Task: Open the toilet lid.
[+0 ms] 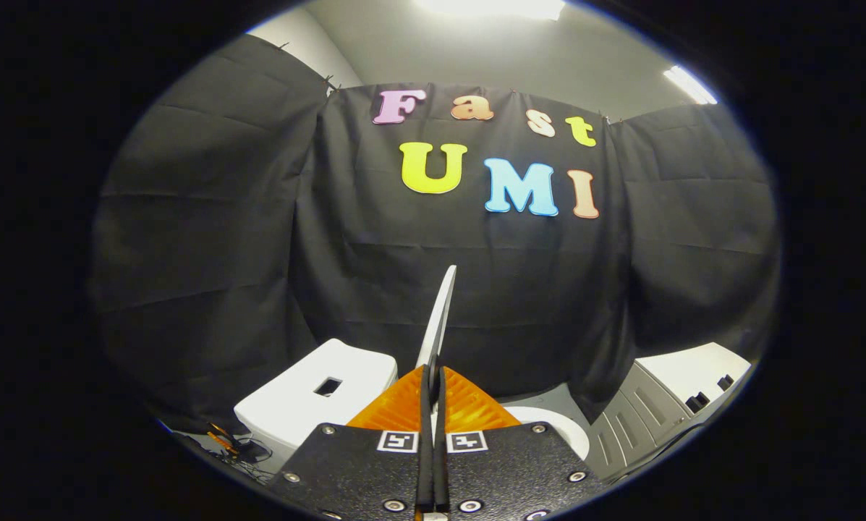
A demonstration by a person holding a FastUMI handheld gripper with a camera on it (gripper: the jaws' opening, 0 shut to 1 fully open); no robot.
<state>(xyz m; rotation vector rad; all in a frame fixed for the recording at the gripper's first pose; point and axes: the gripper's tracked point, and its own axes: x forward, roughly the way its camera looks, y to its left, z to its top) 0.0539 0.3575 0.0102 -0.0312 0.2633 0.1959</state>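
Note:
The white toilet lid (438,318) stands raised on edge, seen as a thin slab rising straight up from between my fingertips. My gripper (433,376) is shut on the lid's edge, its two orange fingers (396,409) pressed together on either side of it. To the right of the fingers, a curved piece of the white toilet seat rim (559,427) shows below. The white cistern (317,394) with a dark rectangular opening on top sits to the left of the fingers.
Black cloth walls close the booth ahead and on both sides. A grey and white cabinet-like unit (664,405) stands at the right. Cables and small orange items (223,438) lie on the floor left of the cistern.

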